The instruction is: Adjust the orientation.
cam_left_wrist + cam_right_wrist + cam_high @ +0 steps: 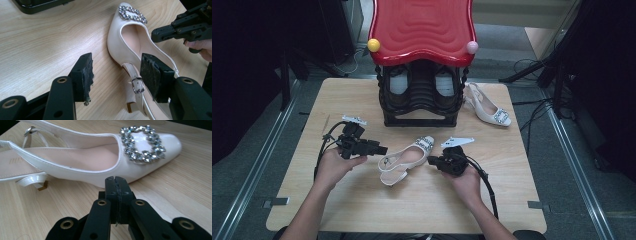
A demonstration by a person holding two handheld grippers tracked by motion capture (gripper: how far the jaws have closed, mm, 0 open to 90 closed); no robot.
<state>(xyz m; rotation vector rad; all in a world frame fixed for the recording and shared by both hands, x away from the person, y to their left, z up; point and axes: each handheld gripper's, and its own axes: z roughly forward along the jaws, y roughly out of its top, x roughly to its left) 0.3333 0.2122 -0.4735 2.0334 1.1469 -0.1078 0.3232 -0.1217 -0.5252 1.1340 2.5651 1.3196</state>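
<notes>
My left gripper [115, 80]: jaws spread, empty, beside the slingback's buckle strap [136, 83].
My right gripper [116, 182]: jaws pressed together, empty, near the white slingback shoe [95, 157].

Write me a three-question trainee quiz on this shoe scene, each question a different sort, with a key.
1. True or false: the right gripper has its jaws pressed together with nothing between them.
2. Multiple choice: where is the second white shoe? A) inside the rack; B) on the table to the right of the black shoe rack; C) in a person's hand.
3. Fill in: in the left gripper view, the left gripper stands with its jaws ____ at the buckled strap end of the near white shoe.

Key
1. True; it is shut just beside the shoe's side wall, near the jewelled toe.
2. B.
3. Open; the pads are apart and do not press on the shoe.
</notes>
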